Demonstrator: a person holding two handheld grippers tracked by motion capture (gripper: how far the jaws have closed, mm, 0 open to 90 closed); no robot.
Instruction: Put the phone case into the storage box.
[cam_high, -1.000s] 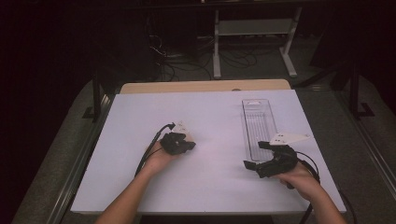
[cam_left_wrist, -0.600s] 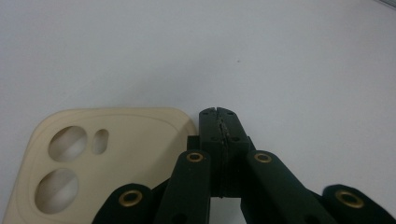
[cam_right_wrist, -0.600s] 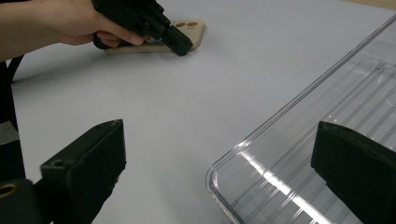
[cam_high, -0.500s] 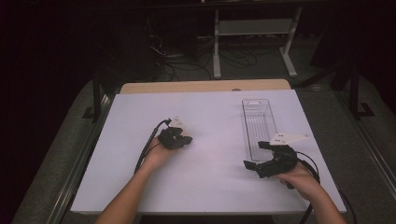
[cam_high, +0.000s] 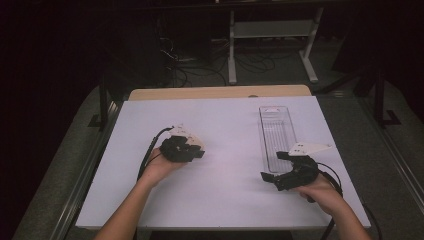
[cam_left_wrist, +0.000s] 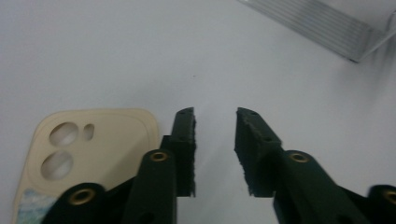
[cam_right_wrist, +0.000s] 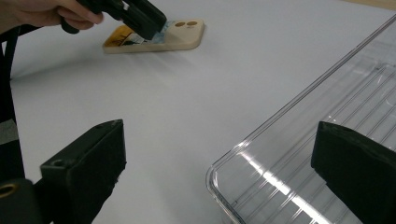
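Beige phone case (cam_left_wrist: 100, 149) lies flat on the white table (cam_high: 225, 200), just beside the left gripper (cam_left_wrist: 215, 154), whose jaws just opened with nothing between; that hand lifted since earlier. Right gripper (cam_right_wrist: 219, 172) unmoved, spread wide near the clear tray (cam_high: 277, 132).

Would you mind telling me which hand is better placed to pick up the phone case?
The left. Its gripper hovers right beside the phone case, jaws apart with nothing between them. The right gripper sits wide open at the clear tray, well away.
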